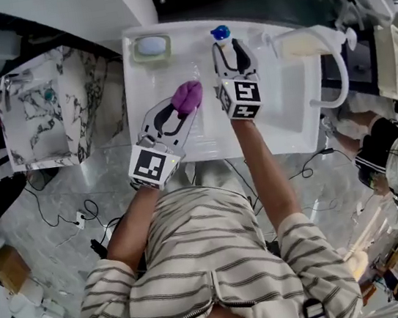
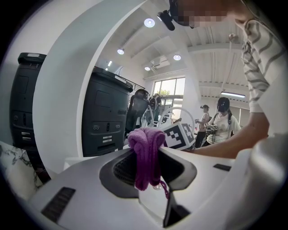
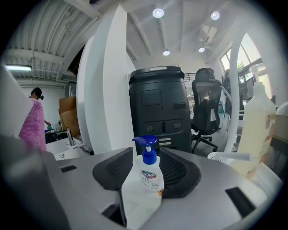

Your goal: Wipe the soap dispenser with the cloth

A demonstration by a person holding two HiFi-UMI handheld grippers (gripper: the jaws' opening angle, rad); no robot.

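Left hand-held gripper (image 1: 186, 112): clamped on cloth (image 2: 146, 148).
Right hand-held gripper (image 1: 231, 47): jaws apart around soap dispenser (image 3: 146, 177), not gripping.
Risk: a wiping push could topple the unheld soap dispenser.

Site entry, viewed from my remote station: open-plan office doubling as a recording lab. Evidence — swivel office chair (image 3: 206, 108), tall dark office machine (image 3: 157, 108), recessed ceiling spotlights (image 3: 158, 12), large window (image 2: 170, 92), loose floor cables (image 1: 66, 211) — another person (image 2: 222, 121) wearing square markers.
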